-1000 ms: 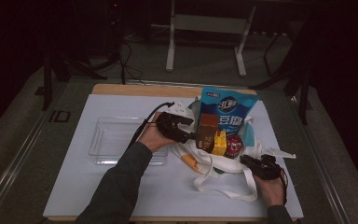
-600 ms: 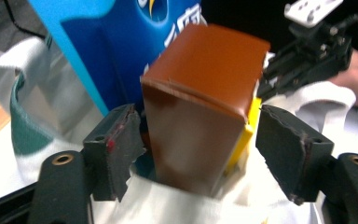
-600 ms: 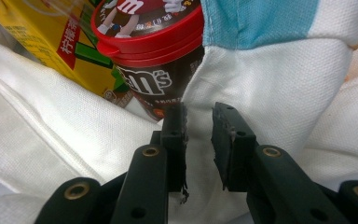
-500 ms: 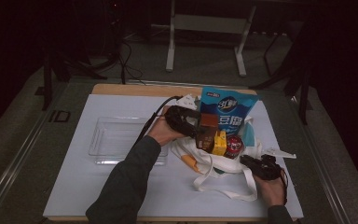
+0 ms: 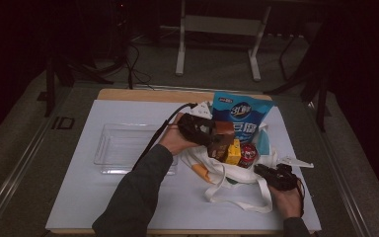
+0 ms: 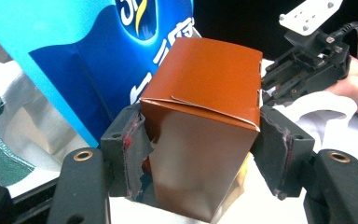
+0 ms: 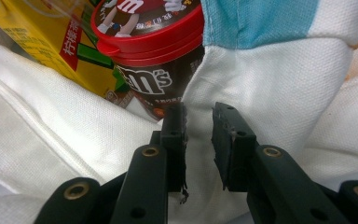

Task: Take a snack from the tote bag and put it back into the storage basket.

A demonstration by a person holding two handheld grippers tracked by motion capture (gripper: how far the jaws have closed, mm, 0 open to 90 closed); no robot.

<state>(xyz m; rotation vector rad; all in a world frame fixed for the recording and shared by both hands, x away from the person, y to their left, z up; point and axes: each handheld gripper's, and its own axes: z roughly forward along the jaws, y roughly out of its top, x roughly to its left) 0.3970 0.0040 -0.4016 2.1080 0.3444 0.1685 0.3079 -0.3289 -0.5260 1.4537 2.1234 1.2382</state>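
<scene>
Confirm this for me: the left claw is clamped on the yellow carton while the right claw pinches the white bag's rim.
Not quite. The left claw is clamped on the brown box, not the yellow carton, which sits in the white bag untouched; the left gripper view shows it. The right claw does pinch the bag's rim.

Clear plastic tray (image 5: pixel 128 148) lies left on the desk (image 5: pixel 79 197); white cloth tote bag (image 5: pixel 227 173) right, containing brown carton (image 5: pixel 223 136), yellow drink box (image 5: pixel 234 152), red-lidded candy tub (image 5: pixel 248 154); blue snack pouch (image 5: pixel 239 116) behind.
</scene>
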